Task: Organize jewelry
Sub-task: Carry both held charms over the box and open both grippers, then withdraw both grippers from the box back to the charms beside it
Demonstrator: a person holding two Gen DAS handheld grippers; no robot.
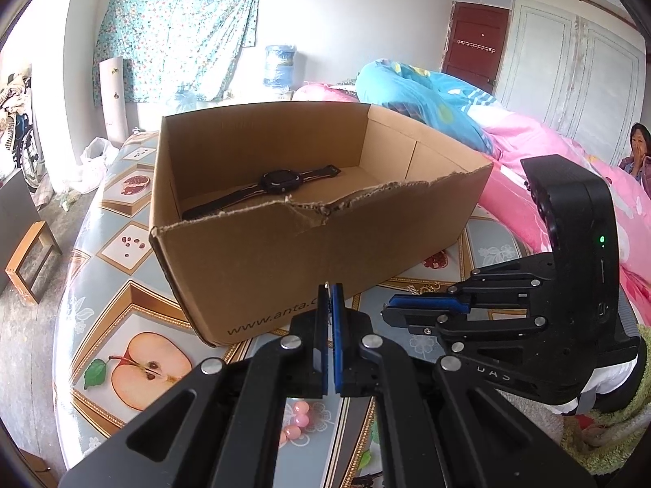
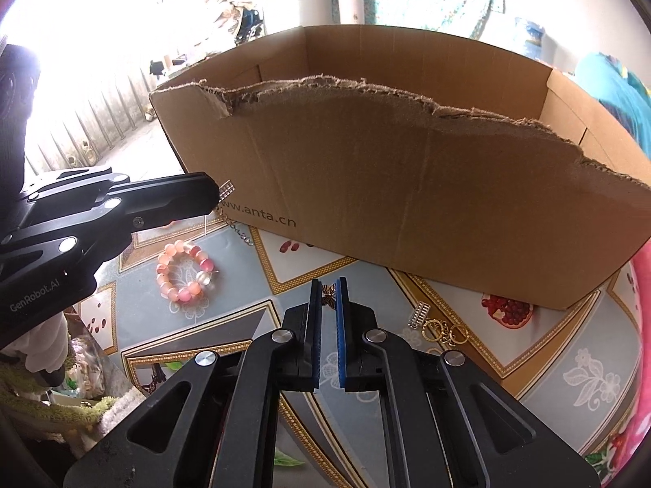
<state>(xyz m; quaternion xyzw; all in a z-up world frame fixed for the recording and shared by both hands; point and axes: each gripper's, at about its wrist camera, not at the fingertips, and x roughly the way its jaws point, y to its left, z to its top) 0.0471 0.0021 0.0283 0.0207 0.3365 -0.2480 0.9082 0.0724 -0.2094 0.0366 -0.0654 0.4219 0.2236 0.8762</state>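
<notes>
Fruit-printed glossy tablecloth point(image 2: 569, 366); right tool point(image 2: 328, 297) pinches a small metal butterfly charm point(image 2: 328, 296), left tool point(image 1: 329, 288) pressed together.

Torn cardboard box point(image 2: 407, 187) wall blocks ahead; its top lies open.

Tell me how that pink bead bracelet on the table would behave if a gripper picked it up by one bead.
The pink bead bracelet would probably droop out of its ring shape, since it is separate beads on a string. The round, glossy beads may slip from the jaws. Lying flat on the table, it seems unlikely to roll when nudged.
</notes>
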